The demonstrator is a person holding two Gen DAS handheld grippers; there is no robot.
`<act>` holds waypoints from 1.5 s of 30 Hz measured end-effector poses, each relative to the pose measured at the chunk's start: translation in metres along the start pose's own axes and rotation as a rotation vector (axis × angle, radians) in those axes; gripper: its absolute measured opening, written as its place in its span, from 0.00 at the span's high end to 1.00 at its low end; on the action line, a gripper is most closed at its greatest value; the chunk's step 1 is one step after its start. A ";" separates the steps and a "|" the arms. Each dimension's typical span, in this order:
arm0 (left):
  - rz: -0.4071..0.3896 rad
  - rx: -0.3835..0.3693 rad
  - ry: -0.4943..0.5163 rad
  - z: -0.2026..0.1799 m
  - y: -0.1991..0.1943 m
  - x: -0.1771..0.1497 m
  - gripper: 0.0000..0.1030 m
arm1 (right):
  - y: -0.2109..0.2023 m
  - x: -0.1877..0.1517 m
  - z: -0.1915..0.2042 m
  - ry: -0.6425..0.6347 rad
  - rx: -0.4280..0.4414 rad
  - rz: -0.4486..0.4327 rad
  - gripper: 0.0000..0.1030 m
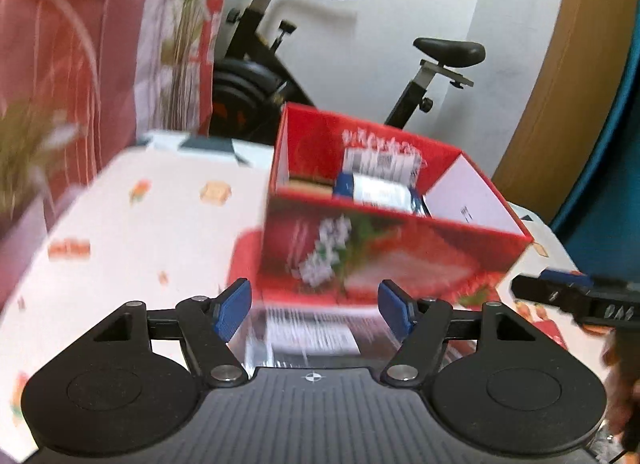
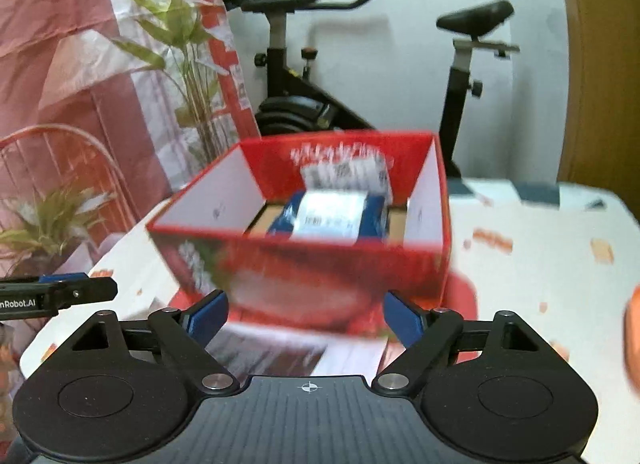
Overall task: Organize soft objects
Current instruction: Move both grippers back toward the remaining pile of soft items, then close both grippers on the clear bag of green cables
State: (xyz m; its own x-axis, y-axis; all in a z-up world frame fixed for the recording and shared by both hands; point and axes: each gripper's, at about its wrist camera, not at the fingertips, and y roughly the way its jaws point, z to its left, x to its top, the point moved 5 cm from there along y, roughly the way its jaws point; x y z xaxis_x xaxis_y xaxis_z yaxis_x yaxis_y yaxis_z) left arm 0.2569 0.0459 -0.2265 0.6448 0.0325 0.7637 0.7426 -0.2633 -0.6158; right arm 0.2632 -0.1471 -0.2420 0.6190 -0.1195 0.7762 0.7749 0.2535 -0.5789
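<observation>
A red open box point(image 1: 384, 260) stands on the white patterned table; it also shows in the right wrist view point(image 2: 304, 264). Inside lies a blue and white soft pack point(image 1: 380, 189), seen too in the right wrist view point(image 2: 332, 215), with another white pack behind it. A clear-wrapped pack with a white label point(image 1: 312, 338) sits between my left gripper's point(image 1: 316, 310) blue pads, which stand wide apart; I cannot tell if they grip it. A similar wrapped pack point(image 2: 288, 352) lies between my right gripper's point(image 2: 306, 318) open fingers. Both views are blurred.
An exercise bike point(image 2: 288, 75) stands behind the table against a white wall. Pink and red curtains and green plants point(image 2: 176, 35) are at the left. A red flat piece point(image 2: 464, 296) lies under the box. The right gripper's tip shows in the left view point(image 1: 560, 292).
</observation>
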 end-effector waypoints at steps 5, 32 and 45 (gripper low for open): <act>0.024 0.002 0.026 -0.006 -0.006 -0.028 0.33 | -0.007 -0.041 0.006 0.005 0.014 0.024 0.22; 0.135 -0.054 0.009 -0.021 0.000 -0.083 0.53 | -0.030 -0.084 0.019 -0.045 -0.008 0.073 0.28; 0.141 -0.095 0.005 -0.032 0.004 -0.083 0.66 | -0.018 -0.091 0.002 0.044 0.023 0.103 0.28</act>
State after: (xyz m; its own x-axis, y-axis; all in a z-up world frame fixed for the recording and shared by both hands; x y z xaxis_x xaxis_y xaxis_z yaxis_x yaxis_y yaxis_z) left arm 0.2007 0.0117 -0.2868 0.7406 -0.0159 0.6718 0.6240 -0.3548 -0.6963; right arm 0.1928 -0.1393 -0.3015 0.7003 -0.1336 0.7012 0.7044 0.2881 -0.6487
